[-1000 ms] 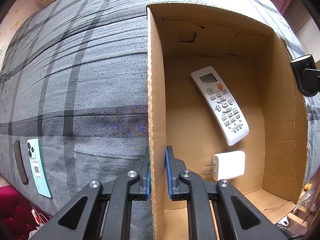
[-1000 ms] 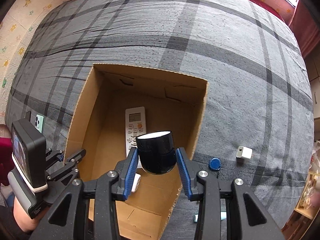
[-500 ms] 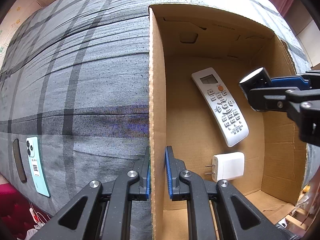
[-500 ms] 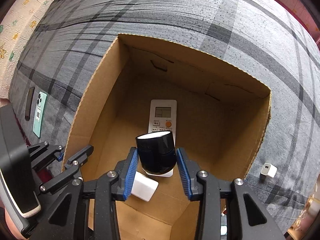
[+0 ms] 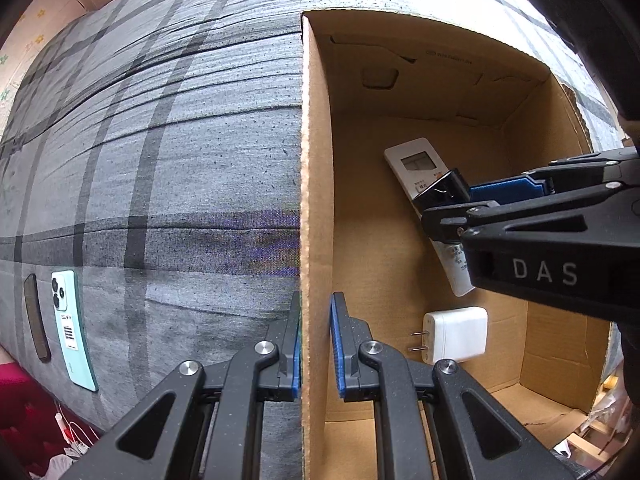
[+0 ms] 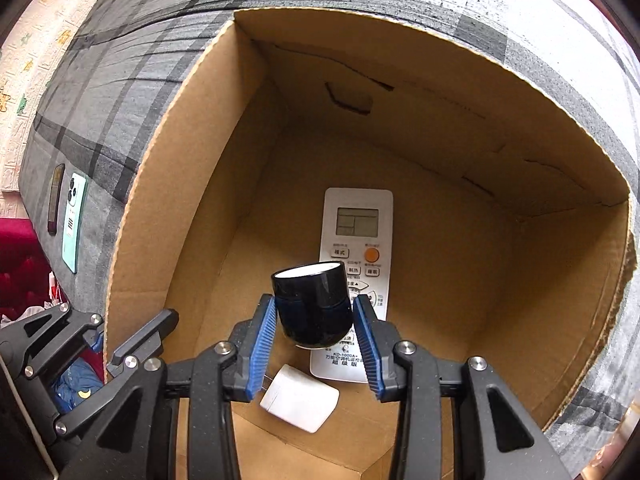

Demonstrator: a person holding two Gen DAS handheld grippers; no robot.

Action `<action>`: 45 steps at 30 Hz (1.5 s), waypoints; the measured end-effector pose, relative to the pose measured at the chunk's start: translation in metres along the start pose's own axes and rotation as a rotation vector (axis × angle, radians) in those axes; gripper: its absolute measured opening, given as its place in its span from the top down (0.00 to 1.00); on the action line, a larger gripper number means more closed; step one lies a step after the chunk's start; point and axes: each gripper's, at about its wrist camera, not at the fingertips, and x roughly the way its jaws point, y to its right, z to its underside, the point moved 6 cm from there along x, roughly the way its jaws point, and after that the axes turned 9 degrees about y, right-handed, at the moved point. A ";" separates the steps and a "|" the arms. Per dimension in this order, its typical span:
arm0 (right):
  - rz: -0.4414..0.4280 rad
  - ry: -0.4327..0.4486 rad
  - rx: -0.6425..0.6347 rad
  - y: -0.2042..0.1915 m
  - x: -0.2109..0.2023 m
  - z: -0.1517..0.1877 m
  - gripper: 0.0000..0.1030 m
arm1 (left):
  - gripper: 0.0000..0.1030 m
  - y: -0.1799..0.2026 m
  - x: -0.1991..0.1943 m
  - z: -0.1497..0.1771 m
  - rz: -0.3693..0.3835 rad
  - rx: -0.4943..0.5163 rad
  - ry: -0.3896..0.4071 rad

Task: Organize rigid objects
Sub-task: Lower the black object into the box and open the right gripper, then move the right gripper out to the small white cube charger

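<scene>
- Left wrist view: the left gripper [image 5: 315, 350] is clamped on the near wall of the cardboard box [image 5: 316, 168], its blue pads pressing the wall's edge at lower centre, which steadies the box on the grey plaid cloth [image 5: 160, 160].
- On the box floor lie a white air-conditioner remote [image 5: 416, 164] and, below it, a white plug charger [image 5: 456, 334]. The right gripper [image 5: 472, 196] enters from the right edge carrying a black cup [image 5: 442, 190] above the remote.
- At lower left, outside the box, a mint-green phone [image 5: 72, 328] lies beside a dark narrow object [image 5: 36, 316].
- Right wrist view: the right gripper [image 6: 314, 334] grips the black cup [image 6: 312, 304] by its sides, its white interior tilted away, hanging over the remote [image 6: 356, 220] and above the charger [image 6: 300, 398].
- To do this step well, I judge the cup should be moved sideways to bare cardboard before lowering, so it lands on neither remote nor charger, and released only once its base rests flat.
</scene>
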 end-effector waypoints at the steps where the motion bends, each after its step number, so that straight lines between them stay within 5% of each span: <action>1: -0.002 -0.002 -0.001 0.000 0.002 0.000 0.59 | 0.88 0.000 0.000 0.000 0.000 -0.001 0.000; 16: -0.026 -0.014 0.000 -0.003 0.014 0.000 0.53 | 0.88 -0.001 0.000 0.000 -0.004 -0.007 0.001; 31: 0.010 0.072 0.028 0.018 -0.020 0.001 0.43 | 0.88 0.000 0.000 0.001 -0.008 0.001 0.003; 45: 0.025 0.166 0.044 0.027 -0.076 0.001 0.19 | 0.88 0.001 0.000 -0.001 -0.013 0.010 -0.005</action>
